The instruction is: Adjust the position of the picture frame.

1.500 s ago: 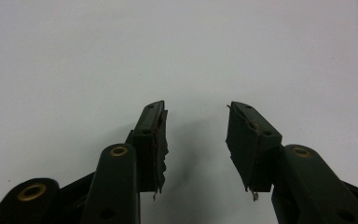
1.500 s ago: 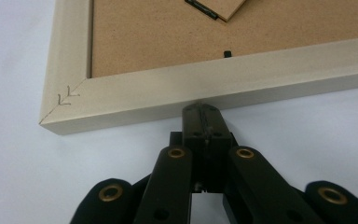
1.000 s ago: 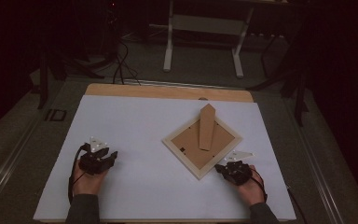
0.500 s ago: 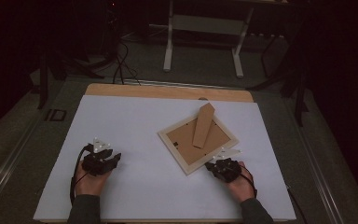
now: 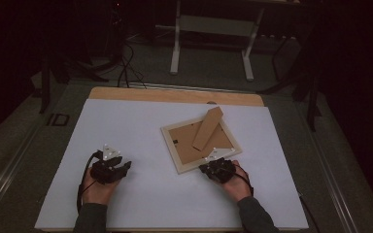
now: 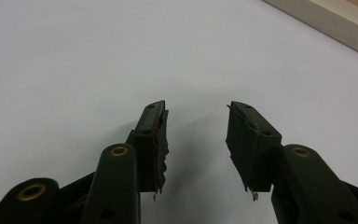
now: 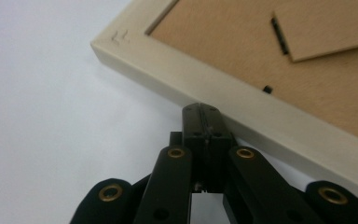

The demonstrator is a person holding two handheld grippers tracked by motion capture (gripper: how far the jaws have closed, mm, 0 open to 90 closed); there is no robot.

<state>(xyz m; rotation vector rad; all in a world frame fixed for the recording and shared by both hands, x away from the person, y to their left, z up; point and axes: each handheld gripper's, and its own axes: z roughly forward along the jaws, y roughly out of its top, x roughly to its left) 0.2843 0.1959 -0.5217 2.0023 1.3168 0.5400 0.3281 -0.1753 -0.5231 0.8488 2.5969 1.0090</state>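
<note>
Here, high view: lying face-down on the white table sheet (image 5: 141, 131), right of centre and turned at an angle, a pale wooden picture frame (image 5: 200, 143), brown backing up, with its cardboard stand (image 5: 207, 127) raised across the back. Resting at the frame's near edge, the right gripper (image 5: 212, 166) in the person's right hand (image 5: 234, 180), tips meeting the wood. Sitting well apart from the frame on the left part of the sheet, the left gripper (image 5: 121, 166) in the left hand (image 5: 96, 188), nothing near its tips.

Next, left gripper view: standing apart with a clear gap, the two black jaws of the left gripper (image 6: 196, 123), having just been opening further; nothing between them, nothing touched. Showing beneath and beyond them, bare white sheet (image 6: 74, 60). Crossing the top right corner, a strip of the frame's pale edge (image 6: 328, 18).

Last, right gripper view: pressed fully together, the jaws of the right gripper (image 7: 205, 112), holding nothing between the pads. Butting against the outer side of the frame's cream rail (image 7: 242, 100), the closed tips, near one corner. Lying behind the rail, the brown backing board (image 7: 223, 51), with the lower end of the stand (image 7: 326, 25) and a small dark clip (image 7: 279, 35) on it. Spreading to the left, white sheet (image 7: 32, 107).
</note>
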